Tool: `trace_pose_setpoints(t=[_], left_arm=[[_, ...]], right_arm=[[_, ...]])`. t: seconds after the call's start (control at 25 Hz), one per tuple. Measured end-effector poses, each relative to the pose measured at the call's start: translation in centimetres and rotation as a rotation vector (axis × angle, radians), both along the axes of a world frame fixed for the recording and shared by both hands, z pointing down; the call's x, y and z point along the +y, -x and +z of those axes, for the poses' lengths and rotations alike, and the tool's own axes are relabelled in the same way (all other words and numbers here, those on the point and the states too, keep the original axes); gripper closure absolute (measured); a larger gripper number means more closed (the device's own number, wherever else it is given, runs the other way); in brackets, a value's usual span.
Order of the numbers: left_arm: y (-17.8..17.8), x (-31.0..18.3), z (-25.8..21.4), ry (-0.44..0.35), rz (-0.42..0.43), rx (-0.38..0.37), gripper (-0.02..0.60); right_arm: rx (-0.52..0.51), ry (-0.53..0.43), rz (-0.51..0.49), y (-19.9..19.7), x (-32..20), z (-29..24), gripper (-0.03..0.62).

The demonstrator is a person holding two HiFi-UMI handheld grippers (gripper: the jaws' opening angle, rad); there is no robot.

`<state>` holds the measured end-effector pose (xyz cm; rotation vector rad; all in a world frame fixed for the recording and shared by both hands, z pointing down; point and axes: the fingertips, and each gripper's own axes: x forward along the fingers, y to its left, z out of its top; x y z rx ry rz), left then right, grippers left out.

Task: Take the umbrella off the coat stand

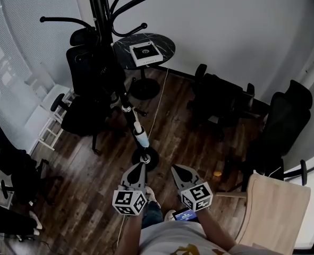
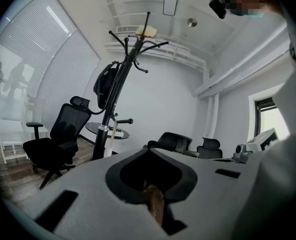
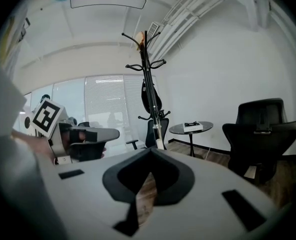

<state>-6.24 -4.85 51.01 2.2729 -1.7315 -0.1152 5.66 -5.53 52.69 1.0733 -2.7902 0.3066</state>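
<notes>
Task not begun. Left gripper (image 1: 137,170) and right gripper (image 1: 178,171): jaws pressed together, nothing held. Folded black umbrella (image 3: 151,97) hangs on tall black metal coat stand (image 3: 145,54), well ahead of both. Approach, grasp, lift-off remain.

The left gripper (image 1: 138,170) and right gripper (image 1: 178,172) are held side by side at lower centre. Both pairs of jaws are pressed together.

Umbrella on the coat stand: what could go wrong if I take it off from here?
The umbrella sits close against the stand, so the jaws may catch the pole too. A tug could tip the stand, because a black bag hangs high on it. A white cable crosses the floor ahead: trip risk.
</notes>
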Motion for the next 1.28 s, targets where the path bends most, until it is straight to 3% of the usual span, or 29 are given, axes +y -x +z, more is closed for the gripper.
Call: trace_pose_setpoints(t=[0.64,1.12,1.28], left_arm=[[6.9,-11.5,0.0,-0.011,-0.040,0.025,0.560],[9.8,-16.6,1.4,0.020,-0.013,0.027,0.560],[9.6,-17.4,1.3,-0.004,0.010,-0.027,0.560]], right_arm=[[-0.034,0.035,-0.144,8.8,-10.0,0.2,0.582],[-0.036,0.074,-0.074,11.5,-16.4,1.4,0.582],[-0.041,0.087,-0.049,11.9,-17.5,1.7,0.582]])
